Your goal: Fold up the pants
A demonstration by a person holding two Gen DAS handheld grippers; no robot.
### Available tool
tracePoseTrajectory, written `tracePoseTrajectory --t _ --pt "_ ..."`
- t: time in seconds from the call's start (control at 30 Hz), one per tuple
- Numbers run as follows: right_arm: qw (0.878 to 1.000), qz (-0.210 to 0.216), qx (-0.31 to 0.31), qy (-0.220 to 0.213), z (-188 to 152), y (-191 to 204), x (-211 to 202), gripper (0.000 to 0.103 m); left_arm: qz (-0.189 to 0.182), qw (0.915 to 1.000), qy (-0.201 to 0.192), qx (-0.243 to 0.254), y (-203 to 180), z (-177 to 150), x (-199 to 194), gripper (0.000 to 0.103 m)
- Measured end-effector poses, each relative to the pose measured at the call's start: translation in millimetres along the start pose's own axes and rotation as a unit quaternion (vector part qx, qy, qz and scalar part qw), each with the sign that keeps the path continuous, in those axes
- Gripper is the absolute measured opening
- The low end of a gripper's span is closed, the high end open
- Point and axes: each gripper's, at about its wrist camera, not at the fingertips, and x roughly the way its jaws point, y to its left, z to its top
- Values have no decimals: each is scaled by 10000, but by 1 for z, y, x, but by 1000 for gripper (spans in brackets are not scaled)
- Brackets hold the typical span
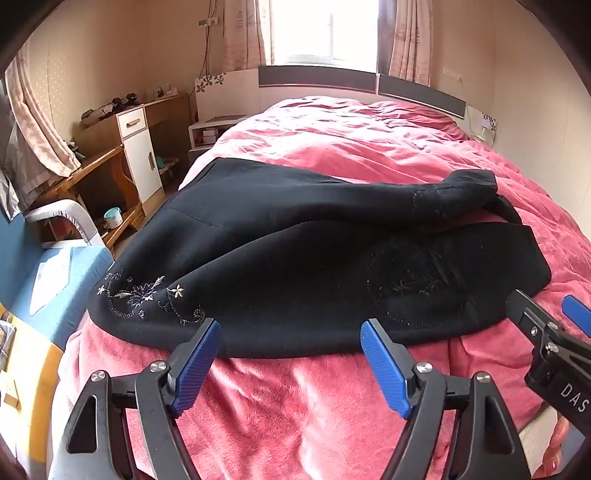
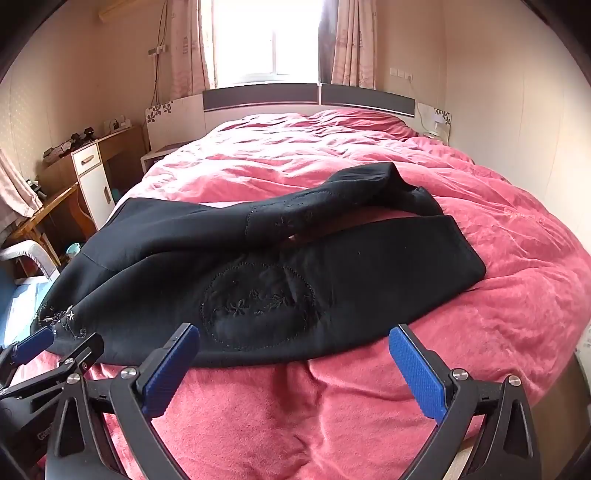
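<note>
Bed: we see a wide bed (image 2: 424, 177) under a rumpled pink-red blanket (image 1: 332, 406), its headboard (image 2: 258, 96) below a bright window (image 1: 325, 29) with curtains.
Pants: we find the black pants (image 1: 295, 251) spread crosswise on the near part of the blanket, waist end toward the left edge of the bed, legs running right; the farther leg lies bunched and twisted, its cuff raised over the nearer, flatter leg.
Embroidery: we note pale flower stitching (image 1: 144, 295) near the left end of the pants and a dark round stitched patch (image 2: 258, 306) on the nearer leg.
Furniture: we see a wooden desk with a white cabinet (image 1: 142, 155) at the left wall, and a blue seat (image 1: 62, 295) beside the bed.
Left gripper: our left gripper (image 1: 291, 330) hangs just before the near hem of the pants, blue pads spread wide, nothing between them.
Right gripper: our right gripper (image 2: 295, 336) hangs before the hem below the round patch, pads wide apart, gripping nothing.
</note>
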Motion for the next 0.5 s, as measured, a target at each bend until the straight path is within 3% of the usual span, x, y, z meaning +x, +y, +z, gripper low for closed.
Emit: tracePoseTrajectory --t 0.5 --pt "9999 7 -4 107 -2 1 3 103 -9 10000 39 -43 2 -2 2 80"
